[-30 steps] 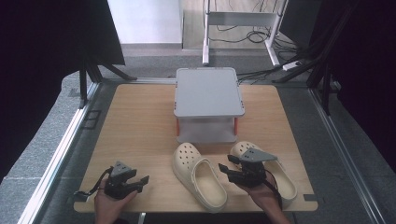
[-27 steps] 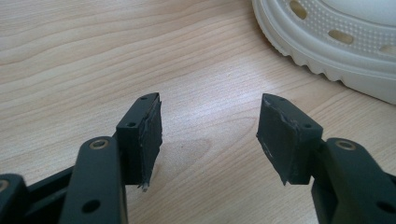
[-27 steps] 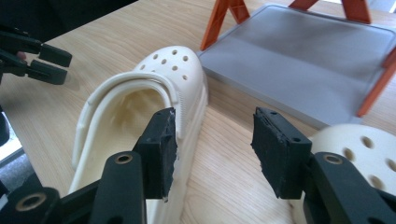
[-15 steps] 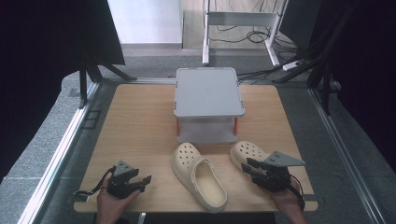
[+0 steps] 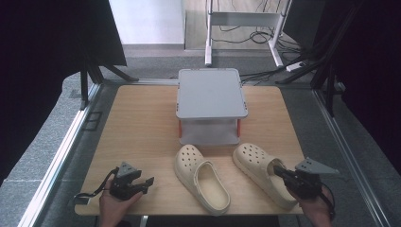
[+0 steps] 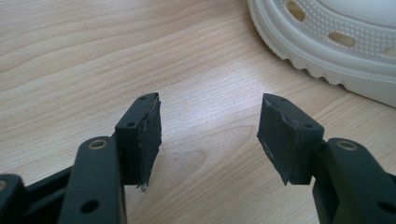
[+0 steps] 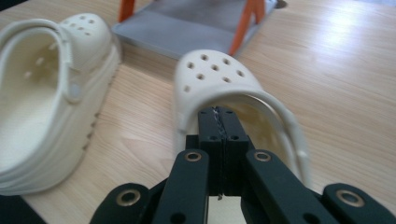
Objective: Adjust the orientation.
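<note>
Two cream clogs lie on the wooden table [image 5: 137, 123] in front of a grey stand [image 5: 210, 92]. The left clog [image 5: 201, 177] has its heel toward me. My right gripper [image 5: 279, 172] sits at the heel opening of the right clog [image 5: 257, 165]. In the right gripper view its jaws have just been closing: the right gripper [image 7: 219, 116] now stands shut, pad on pad, with nothing between them, inside the right clog [image 7: 215, 74]. My left gripper [image 5: 144, 184] rests open at the front left; in its own view the left gripper [image 6: 210, 135] holds nothing, and the left clog [image 6: 336, 51] lies beyond.
The grey stand has orange legs and a lower shelf [image 7: 187, 28] just behind the clogs' toes. The other clog [image 7: 51, 93] lies left of my right gripper. Bare wood stretches along the table's left side. Metal frames and cables stand beyond the far edge.
My right hand has moved to the right, from between the two clogs to the right clog's heel, and its jaws have shut. The left hand has kept still.
</note>
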`<state>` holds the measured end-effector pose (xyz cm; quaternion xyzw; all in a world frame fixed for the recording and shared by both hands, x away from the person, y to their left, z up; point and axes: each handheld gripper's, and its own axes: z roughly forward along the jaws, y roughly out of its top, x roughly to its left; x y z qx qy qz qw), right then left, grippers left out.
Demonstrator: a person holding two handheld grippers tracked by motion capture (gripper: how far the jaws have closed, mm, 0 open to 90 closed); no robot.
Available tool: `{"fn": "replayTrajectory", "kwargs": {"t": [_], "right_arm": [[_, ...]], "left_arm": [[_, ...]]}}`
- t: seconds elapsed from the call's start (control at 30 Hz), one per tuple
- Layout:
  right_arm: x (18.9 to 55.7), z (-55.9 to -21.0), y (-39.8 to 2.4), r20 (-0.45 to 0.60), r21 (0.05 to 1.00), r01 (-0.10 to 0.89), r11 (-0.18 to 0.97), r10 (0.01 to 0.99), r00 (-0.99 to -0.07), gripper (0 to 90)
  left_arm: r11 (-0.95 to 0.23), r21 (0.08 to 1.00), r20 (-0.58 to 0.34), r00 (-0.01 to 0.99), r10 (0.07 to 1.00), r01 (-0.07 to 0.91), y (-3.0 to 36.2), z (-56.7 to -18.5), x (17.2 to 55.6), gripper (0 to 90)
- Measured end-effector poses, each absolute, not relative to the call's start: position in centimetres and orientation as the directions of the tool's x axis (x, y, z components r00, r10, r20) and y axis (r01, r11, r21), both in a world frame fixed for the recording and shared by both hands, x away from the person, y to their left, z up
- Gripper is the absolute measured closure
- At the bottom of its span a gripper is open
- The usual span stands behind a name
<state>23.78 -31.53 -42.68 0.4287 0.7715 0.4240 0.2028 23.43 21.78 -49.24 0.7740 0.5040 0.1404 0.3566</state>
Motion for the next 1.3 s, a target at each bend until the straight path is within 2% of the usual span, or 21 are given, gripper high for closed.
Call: {"fn": "replayTrajectory", "kwargs": {"t": [0.23, 0.43, 0.53, 0.63, 0.77, 0.83, 0.97, 1.13, 1.3], "right_arm": [[24.0, -43.0, -33.2, 0.047, 0.82, 0.509, 0.262, 0.855, -0.516, 89.6], [25.0, -43.2, -34.9, 0.031, 0.79, 0.542, 0.287, 0.864, -0.503, 84.3], [25.4, -43.4, -35.5, -0.012, 0.778, 0.54, 0.321, 0.867, -0.498, 81.3], [25.7, -43.9, -36.0, 0.013, 0.777, 0.548, 0.309, 0.863, -0.505, 79.8], [26.1, -44.4, -35.6, 0.021, 0.779, 0.543, 0.314, 0.853, -0.522, 74.1], [26.4, -44.7, -35.3, 0.015, 0.775, 0.543, 0.324, 0.849, -0.528, 68.3], [27.3, -45.0, -34.7, 0.024, 0.762, 0.554, 0.336, 0.84, -0.542, 65.6], [28.5, -45.5, -34.0, 0.021, 0.738, 0.57, 0.36, 0.833, -0.553, 64.3], [29.6, -46.3, -33.4, 0.033, 0.72, 0.59, 0.365, 0.832, -0.554, 66.8]], "left_arm": [[-0.243, 0.692, -0.138, 0.455, 0.88, 0.679, 21.8, -49.3, 23.5, 40.1], [-0.244, 0.692, -0.137, 0.456, 0.88, 0.679, 21.8, -49.3, 23.5, 40.1], [-0.244, 0.689, -0.14, 0.456, 0.879, 0.682, 21.7, -49.3, 23.6, 40.2], [-0.242, 0.689, -0.144, 0.456, 0.879, 0.683, 21.7, -49.4, 23.6, 40.1], [-0.241, 0.688, -0.145, 0.455, 0.879, 0.684, 21.7, -49.4, 23.6, 40.1], [-0.242, 0.689, -0.144, 0.455, 0.879, 0.684, 21.7, -49.4, 23.6, 40.2], [-0.244, 0.689, -0.141, 0.457, 0.878, 0.683, 21.7, -49.4, 23.6, 40.2], [-0.244, 0.688, -0.142, 0.456, 0.879, 0.684, 21.7, -49.4, 23.6, 40.2], [-0.246, 0.689, -0.138, 0.457, 0.879, 0.682, 21.8, -49.4, 23.6, 40.1]]}}
